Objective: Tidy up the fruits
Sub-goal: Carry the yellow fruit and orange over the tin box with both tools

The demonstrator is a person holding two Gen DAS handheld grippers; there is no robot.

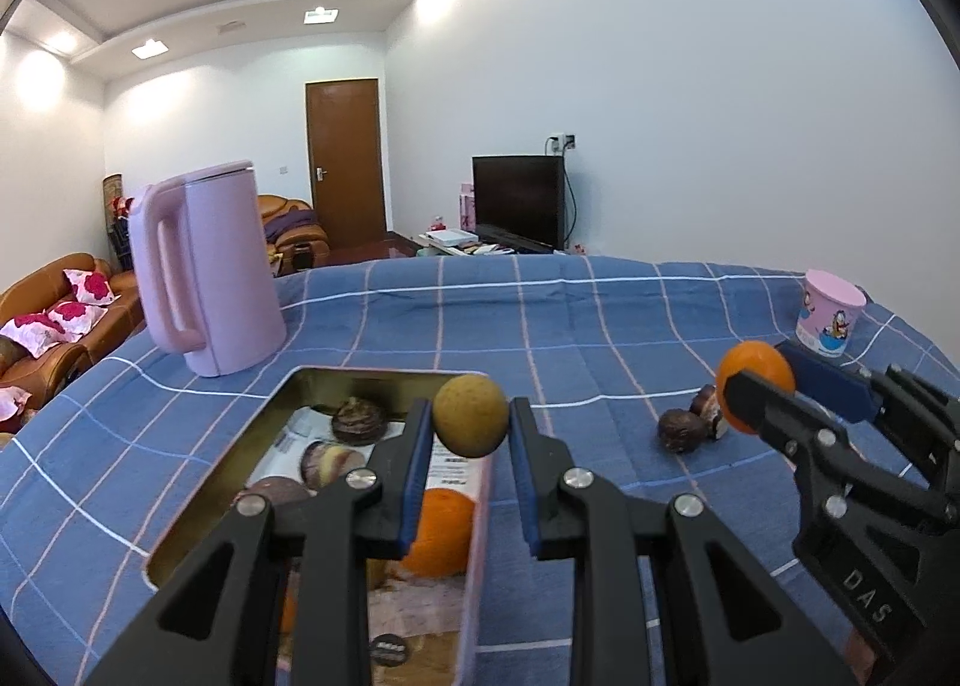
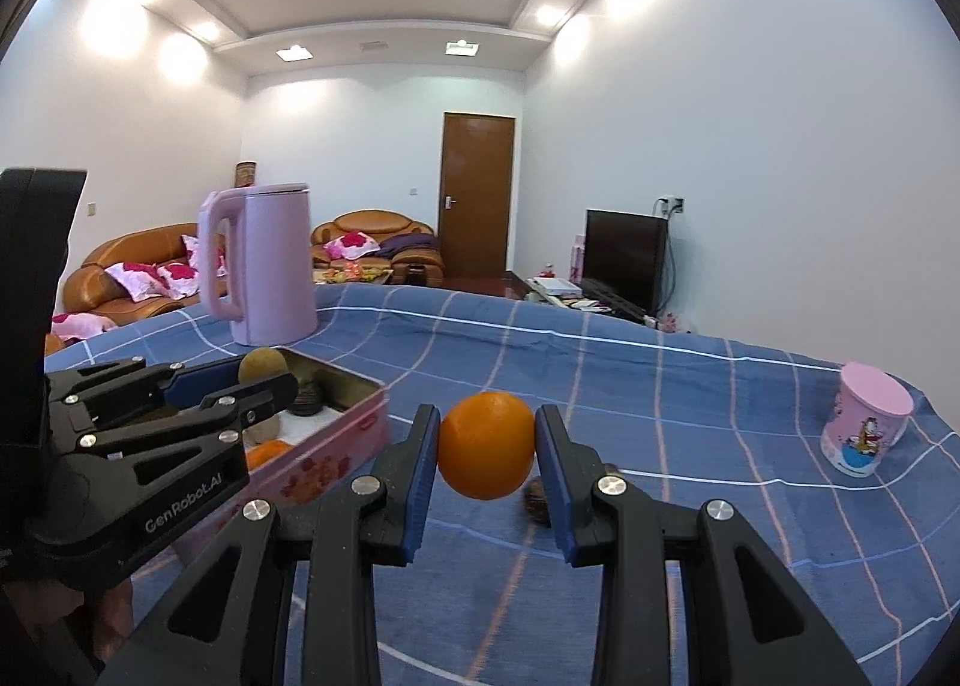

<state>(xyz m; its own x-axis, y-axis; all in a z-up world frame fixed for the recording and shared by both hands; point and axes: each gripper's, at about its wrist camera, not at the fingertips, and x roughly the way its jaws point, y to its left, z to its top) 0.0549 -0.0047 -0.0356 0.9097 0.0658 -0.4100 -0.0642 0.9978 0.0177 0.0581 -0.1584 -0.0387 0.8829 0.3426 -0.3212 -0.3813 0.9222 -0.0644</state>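
Observation:
My left gripper [image 1: 471, 416] is shut on a small tan round fruit [image 1: 470, 415], held above the right rim of a pink rectangular tin [image 1: 477, 542]. Inside the tin lie an orange [image 1: 438, 533] and several dark round fruits [image 1: 359, 421]. My right gripper [image 2: 487, 446] is shut on an orange [image 2: 486, 445], held over the blue checked cloth just right of the tin [image 2: 336, 455]. In the left wrist view the right gripper [image 1: 757, 391] and its orange [image 1: 755, 380] show at the right. Two dark fruits [image 1: 693, 422] rest on the cloth between the grippers.
A pink kettle [image 1: 207, 272] stands behind the tin at the left. A pink cartoon cup [image 2: 867, 425] sits near the table's right edge. The blue checked tablecloth [image 1: 540, 314] covers the table. Sofas, a door and a television lie beyond the far edge.

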